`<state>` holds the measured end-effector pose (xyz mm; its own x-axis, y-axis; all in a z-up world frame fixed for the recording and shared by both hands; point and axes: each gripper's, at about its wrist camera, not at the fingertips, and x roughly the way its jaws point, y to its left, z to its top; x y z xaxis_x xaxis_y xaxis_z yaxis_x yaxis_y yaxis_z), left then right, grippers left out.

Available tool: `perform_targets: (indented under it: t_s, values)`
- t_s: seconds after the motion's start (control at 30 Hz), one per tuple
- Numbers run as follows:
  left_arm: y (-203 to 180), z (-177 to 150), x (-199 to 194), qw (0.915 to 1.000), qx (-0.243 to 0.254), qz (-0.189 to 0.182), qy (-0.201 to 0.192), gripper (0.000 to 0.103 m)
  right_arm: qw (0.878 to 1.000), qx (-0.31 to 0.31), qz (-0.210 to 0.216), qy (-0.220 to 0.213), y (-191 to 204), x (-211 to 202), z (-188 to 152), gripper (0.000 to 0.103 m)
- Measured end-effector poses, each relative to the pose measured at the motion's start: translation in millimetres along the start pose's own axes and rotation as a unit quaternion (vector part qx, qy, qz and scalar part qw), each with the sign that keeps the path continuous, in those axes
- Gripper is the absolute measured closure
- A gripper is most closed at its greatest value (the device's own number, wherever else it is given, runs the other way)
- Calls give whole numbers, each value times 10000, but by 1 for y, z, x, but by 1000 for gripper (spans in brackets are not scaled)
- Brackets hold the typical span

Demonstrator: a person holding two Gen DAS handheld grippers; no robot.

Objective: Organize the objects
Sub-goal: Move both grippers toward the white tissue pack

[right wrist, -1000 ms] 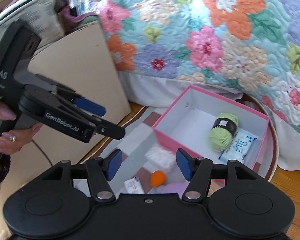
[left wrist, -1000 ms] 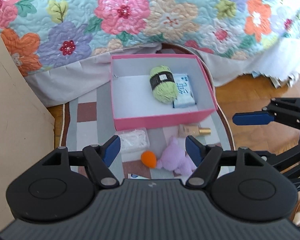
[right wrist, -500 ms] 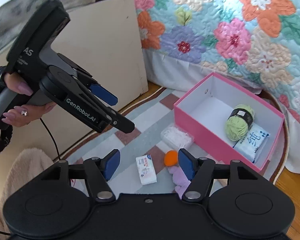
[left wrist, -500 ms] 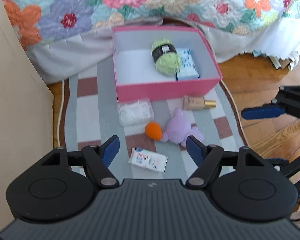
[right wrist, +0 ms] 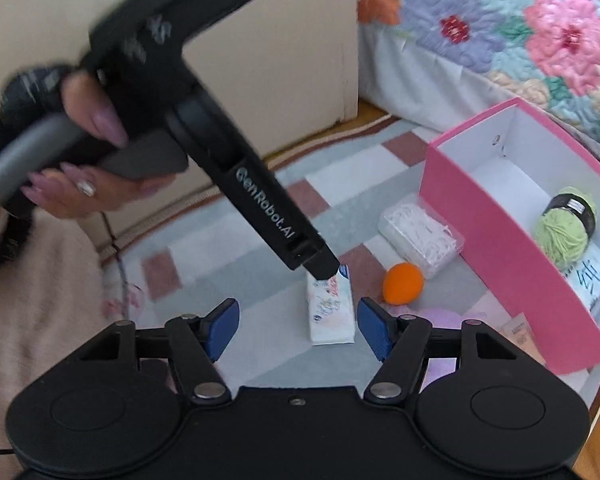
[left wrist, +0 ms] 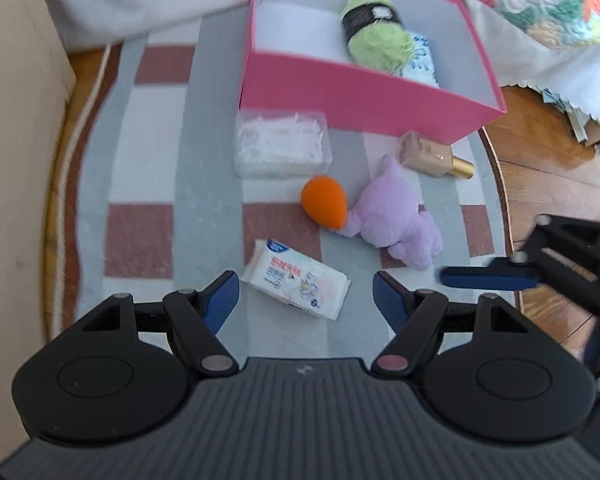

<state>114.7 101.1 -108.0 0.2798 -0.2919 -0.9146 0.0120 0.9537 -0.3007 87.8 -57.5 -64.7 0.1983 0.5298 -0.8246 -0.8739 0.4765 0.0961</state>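
Observation:
A pink box [left wrist: 364, 92] on the rug holds a green yarn ball [left wrist: 376, 36] and a blue-white packet [left wrist: 420, 56]. In front of it lie a clear case of white bits [left wrist: 282, 144], an orange sponge [left wrist: 325, 205], a purple plush [left wrist: 392, 220], a beige bottle [left wrist: 428, 156] and a white tissue pack [left wrist: 296, 278]. My left gripper [left wrist: 305, 292] hangs open just above the tissue pack, which sits between its fingers untouched. My right gripper [right wrist: 298, 316] is open and empty, near the same tissue pack [right wrist: 332, 312] and the plush [right wrist: 440, 318].
A beige cardboard panel [left wrist: 16, 120] stands along the left of the checked rug [left wrist: 148, 160]. A floral quilt [right wrist: 520, 32] hangs behind the box. Wooden floor [left wrist: 548, 168] lies to the right. A person's hand [right wrist: 80, 152] holds the left gripper over pink fuzzy fabric [right wrist: 40, 280].
Both grippers have dropped towards the rug and tilted more steeply down. The tissue pack has come into view between the left fingers. The right jaws stand slightly wider.

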Motion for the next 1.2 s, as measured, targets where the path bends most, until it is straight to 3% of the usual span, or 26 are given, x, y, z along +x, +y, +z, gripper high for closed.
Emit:
perform_targets:
  t_s: [0.13, 0.27, 0.47, 0.6, 0.7, 0.97, 1.2]
  values:
    - [10, -9, 26, 9986, -459, -172, 176, 33, 9989, -396, -229, 111, 3, 36, -12, 33]
    - [12, -19, 41, 9965, -732, -308, 256, 34, 9991, -201, -280, 228, -7, 69, -26, 34]
    - [18, -29, 62, 9937, -1102, -135, 176, 43, 9981, -267, -443, 346, -10, 94, -42, 35]
    - [32, -29, 68, 9898, -1423, 7, -76, 51, 9978, -154, -575, 285, -12, 102, -43, 40]
    - [40, -31, 72, 9859, -1655, -173, -167, 58, 9988, 206, -405, 168, -16, 100, -43, 56]
    - [44, -45, 74, 9722, -2176, -820, -283, 65, 9902, 1270, -517, 246, -12, 88, -50, 56]
    - [19, -53, 83, 9792, -1917, -651, -111, 65, 9936, 868, -719, -23, 5, 82, -64, 56]
